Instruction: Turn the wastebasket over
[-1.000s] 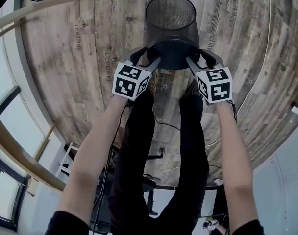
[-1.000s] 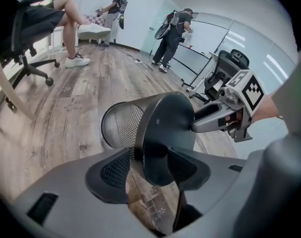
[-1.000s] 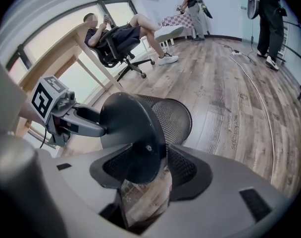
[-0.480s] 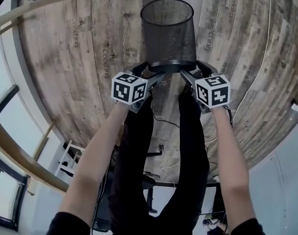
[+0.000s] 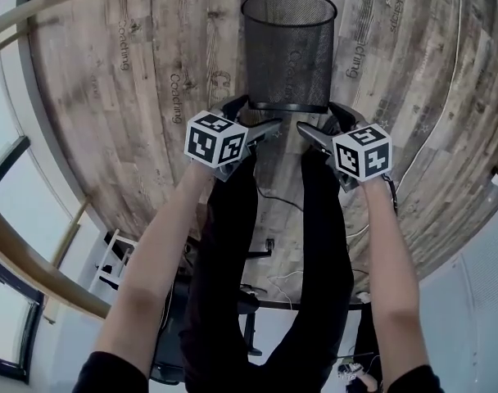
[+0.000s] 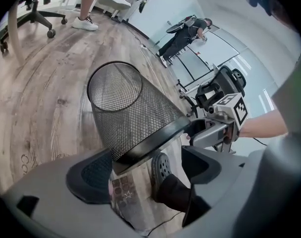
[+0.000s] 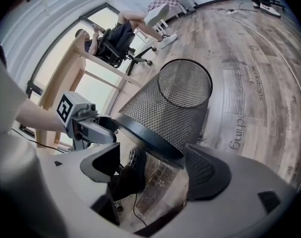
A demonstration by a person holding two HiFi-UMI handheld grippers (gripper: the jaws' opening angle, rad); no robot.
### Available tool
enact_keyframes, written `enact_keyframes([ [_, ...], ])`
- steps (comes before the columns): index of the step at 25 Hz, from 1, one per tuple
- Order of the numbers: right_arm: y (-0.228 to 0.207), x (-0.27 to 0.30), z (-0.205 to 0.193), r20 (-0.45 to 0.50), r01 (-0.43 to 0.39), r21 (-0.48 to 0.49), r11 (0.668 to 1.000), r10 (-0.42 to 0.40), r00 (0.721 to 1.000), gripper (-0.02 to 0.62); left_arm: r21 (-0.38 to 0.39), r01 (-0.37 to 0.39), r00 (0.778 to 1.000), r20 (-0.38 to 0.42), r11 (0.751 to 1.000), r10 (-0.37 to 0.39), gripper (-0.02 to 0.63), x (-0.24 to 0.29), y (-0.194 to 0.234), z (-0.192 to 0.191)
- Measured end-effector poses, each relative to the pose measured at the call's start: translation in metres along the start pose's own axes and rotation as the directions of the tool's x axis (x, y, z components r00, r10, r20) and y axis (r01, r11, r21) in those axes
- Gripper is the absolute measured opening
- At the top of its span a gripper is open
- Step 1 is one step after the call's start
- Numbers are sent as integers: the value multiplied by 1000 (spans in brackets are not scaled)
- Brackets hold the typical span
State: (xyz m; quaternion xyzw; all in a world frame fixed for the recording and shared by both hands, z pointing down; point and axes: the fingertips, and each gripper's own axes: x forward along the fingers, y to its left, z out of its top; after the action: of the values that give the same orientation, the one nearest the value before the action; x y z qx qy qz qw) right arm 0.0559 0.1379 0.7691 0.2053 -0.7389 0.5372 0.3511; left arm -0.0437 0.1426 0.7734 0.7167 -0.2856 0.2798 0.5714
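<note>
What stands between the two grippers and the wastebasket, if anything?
Nothing visible. The wastebasket stands right ahead of the left gripper and the right gripper. Their fingers have just been opening and hold nothing.

And over it comes: the wastebasket (image 5: 288,56), tipped a second ago with its dark bottom turned toward the head camera and pinched at that bottom band from both sides, now stands upright on the floor (image 5: 151,97) with its mouth open to the top. Both grips are off, as the jaws of the left gripper (image 5: 251,115) and the right gripper (image 5: 327,119) have just been opening and now stand wide, the bottom band loose between each pair instead of squeezed, and the basket sits a touch higher in the head view
</note>
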Motion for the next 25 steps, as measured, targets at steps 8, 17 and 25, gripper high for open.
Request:
enact_keyframes([
  [8, -12, 14, -7, 59, 7, 41, 999, -10, 998, 387, 11, 8, 1000, 14, 1000, -9, 448, 16, 8, -12],
  [17, -18, 31, -13, 130, -30, 79, 996, 20, 991, 388, 33, 7, 1000, 27, 999, -8, 460, 32, 29, -21],
  [25, -26, 50, -34, 90, -29, 65, 997, 24, 996, 388, 86, -10, 1000, -18, 996, 11, 460, 46, 42, -34],
])
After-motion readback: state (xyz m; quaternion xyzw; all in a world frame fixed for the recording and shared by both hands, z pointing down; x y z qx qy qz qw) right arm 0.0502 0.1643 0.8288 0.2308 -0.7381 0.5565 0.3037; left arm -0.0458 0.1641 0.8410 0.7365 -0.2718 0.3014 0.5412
